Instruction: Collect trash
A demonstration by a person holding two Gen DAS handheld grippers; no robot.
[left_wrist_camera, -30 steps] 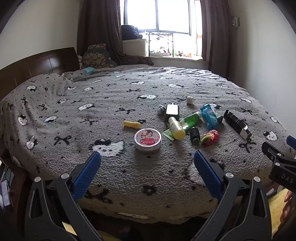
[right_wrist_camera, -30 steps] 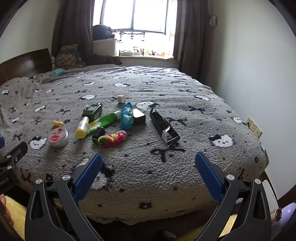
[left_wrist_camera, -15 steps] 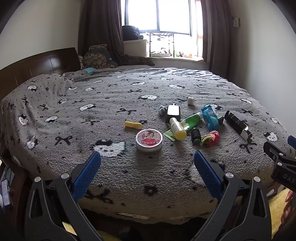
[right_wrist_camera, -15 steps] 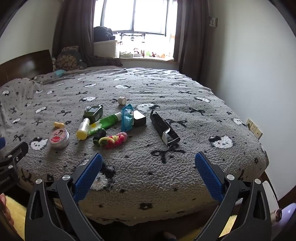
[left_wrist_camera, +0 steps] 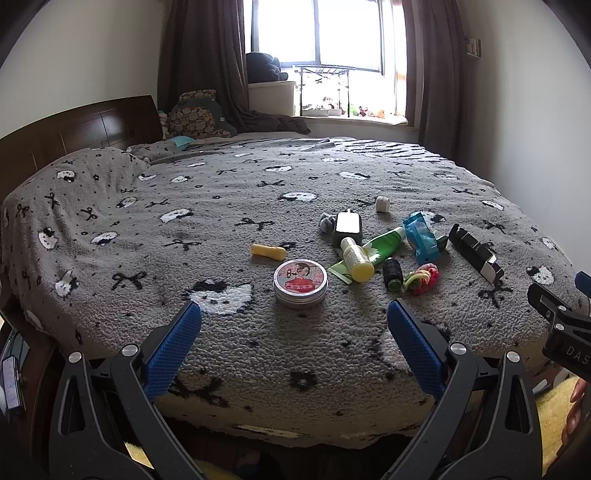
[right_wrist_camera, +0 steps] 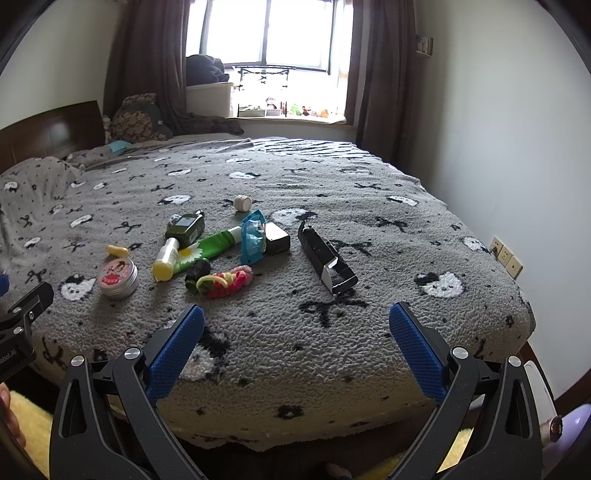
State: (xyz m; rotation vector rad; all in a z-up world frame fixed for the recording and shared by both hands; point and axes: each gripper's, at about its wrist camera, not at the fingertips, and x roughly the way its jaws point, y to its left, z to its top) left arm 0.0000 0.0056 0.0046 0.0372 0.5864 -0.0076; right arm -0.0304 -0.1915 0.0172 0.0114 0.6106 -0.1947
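A cluster of small items lies on the grey patterned bed (left_wrist_camera: 221, 206): a round tin (left_wrist_camera: 300, 283) with a red lid, a yellow capsule (left_wrist_camera: 268, 251), a yellow-capped bottle (left_wrist_camera: 356, 258), a green tube (left_wrist_camera: 380, 245), a blue wrapper (left_wrist_camera: 421, 238) and a black box (left_wrist_camera: 476, 254). My left gripper (left_wrist_camera: 293, 326) stands open just short of the tin, holding nothing. In the right wrist view the same tin (right_wrist_camera: 118, 278), blue wrapper (right_wrist_camera: 253, 236), coloured hair ties (right_wrist_camera: 227, 282) and black box (right_wrist_camera: 327, 258) lie ahead of my open right gripper (right_wrist_camera: 295, 328).
A dark wooden headboard (left_wrist_camera: 74, 136) and pillows stand at the far left. A window (left_wrist_camera: 317, 33) with dark curtains is at the back. A white wall with sockets (right_wrist_camera: 506, 256) runs along the right. A lilac object (right_wrist_camera: 565, 432) sits low at the right.
Both grippers have moved slightly away from the bed and lifted a little; the items sit a bit lower and smaller in view. Both stay open and empty.
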